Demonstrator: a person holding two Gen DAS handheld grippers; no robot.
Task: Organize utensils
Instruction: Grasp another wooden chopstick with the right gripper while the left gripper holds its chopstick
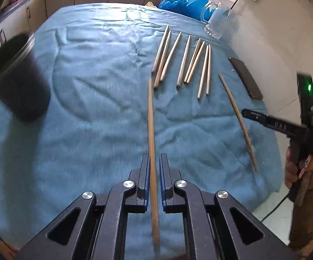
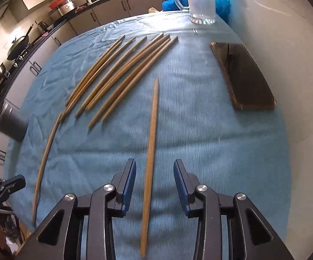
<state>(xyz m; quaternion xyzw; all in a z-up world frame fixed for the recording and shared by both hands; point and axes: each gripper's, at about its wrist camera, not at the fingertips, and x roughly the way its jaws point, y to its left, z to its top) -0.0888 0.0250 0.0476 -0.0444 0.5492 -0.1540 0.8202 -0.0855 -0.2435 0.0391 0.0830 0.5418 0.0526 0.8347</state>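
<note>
Oddly, no readable writing; left tongs (image 1: 155, 162) clamp a chopstick (image 1: 151, 130), right tongs (image 2: 154, 171) released.

A ribbed light-blue cloth (image 2: 199, 130) is seen under tan wooden chopsticks (image 2: 121, 75). Blue pads are shown on the black right gripper (image 2: 154, 186), beside a dark phone (image 2: 243, 75).

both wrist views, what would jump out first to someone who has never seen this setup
The row of wooden chopsticks fanned out on the blue cloth draws the eye first. Next, the left gripper is clamped on a single chopstick, while another chopstick lies between the right gripper's open jaws. A dark cup stands at the cloth's left edge, a glass mug at the far end.
</note>
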